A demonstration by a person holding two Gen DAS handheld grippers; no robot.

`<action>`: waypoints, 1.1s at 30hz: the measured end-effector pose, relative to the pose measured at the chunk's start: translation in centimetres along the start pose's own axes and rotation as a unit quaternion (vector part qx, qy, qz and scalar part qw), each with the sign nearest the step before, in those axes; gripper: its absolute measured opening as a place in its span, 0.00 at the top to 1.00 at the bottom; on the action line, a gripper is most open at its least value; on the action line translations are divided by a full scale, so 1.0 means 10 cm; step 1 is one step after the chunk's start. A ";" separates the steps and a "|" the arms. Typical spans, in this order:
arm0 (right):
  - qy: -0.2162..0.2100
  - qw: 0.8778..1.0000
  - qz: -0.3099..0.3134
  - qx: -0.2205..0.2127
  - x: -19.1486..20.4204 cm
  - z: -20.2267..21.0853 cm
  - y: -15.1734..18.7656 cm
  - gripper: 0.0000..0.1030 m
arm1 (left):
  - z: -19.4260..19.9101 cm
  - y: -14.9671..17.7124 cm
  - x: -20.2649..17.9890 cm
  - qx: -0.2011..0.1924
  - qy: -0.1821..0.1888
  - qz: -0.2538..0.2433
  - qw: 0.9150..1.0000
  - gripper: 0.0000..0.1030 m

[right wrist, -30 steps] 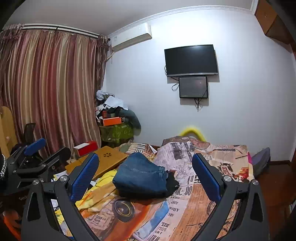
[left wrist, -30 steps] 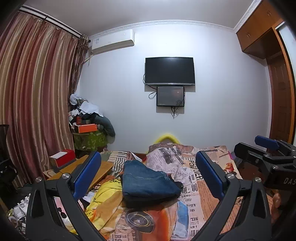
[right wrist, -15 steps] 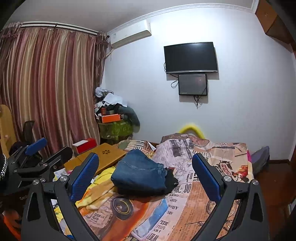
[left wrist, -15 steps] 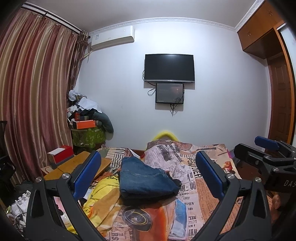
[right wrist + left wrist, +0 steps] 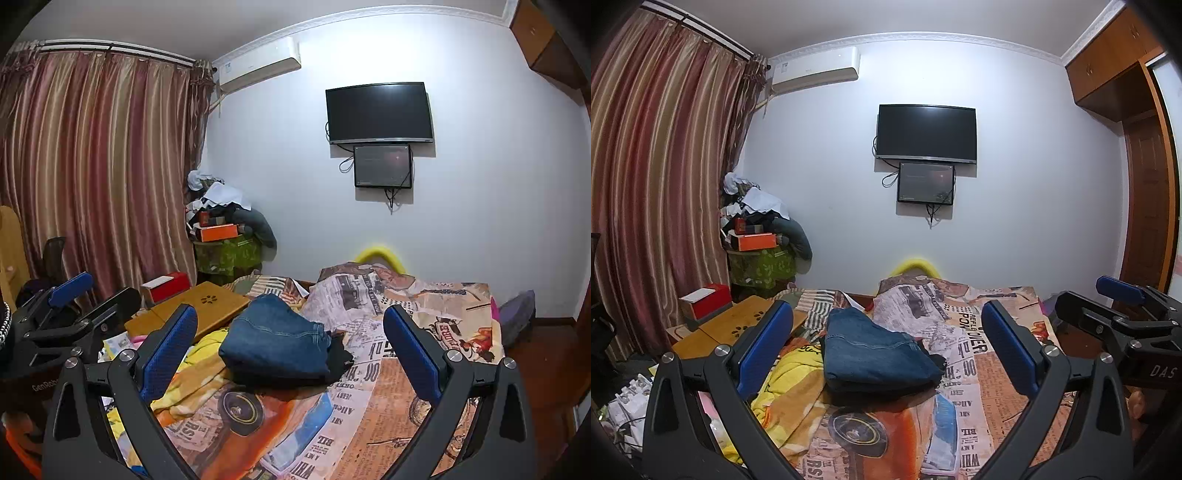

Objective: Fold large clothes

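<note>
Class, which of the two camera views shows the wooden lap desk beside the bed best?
The right wrist view: the wooden lap desk shows most of its top, paw cutout included. In the left wrist view the lap desk is partly hidden behind a gripper finger.

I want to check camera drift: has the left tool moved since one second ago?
Yes. In the left wrist view the TV and folded jeans sit lower in frame, so the left tool tilted slightly upward.

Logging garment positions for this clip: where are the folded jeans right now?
The folded jeans lie mid-bed in both wrist views, on the newspaper-print bedspread, right of the yellow blanket, untouched by either gripper.
</note>
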State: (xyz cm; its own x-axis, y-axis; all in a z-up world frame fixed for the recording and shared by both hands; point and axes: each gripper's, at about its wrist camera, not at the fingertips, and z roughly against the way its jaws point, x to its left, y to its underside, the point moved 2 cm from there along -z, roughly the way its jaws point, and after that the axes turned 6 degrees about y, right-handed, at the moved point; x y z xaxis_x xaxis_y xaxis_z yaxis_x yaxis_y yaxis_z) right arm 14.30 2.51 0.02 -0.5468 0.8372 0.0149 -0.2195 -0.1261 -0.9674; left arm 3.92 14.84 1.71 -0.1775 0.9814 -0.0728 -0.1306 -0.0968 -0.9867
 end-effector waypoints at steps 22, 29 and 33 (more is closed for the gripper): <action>0.010 1.000 0.002 -0.008 -0.02 0.03 0.00 0.03 | 0.01 0.01 -0.03 0.007 0.012 0.015 1.000 0.01; 0.012 1.000 0.001 -0.009 -0.03 0.03 -0.01 0.03 | 0.02 0.02 -0.04 0.004 0.013 0.013 1.000 0.01; 0.013 1.000 0.000 -0.010 -0.04 0.03 -0.01 0.03 | 0.03 0.02 -0.04 0.001 0.011 0.012 1.000 0.01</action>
State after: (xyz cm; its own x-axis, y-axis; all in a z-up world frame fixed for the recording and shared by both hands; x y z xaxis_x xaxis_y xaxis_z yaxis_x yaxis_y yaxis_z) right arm 14.27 2.04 0.16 -0.5259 0.8505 0.0082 -0.2036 -0.1165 -0.9721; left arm 3.64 14.33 1.62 -0.1600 0.9820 -0.1000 -0.1284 -0.1212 -0.9843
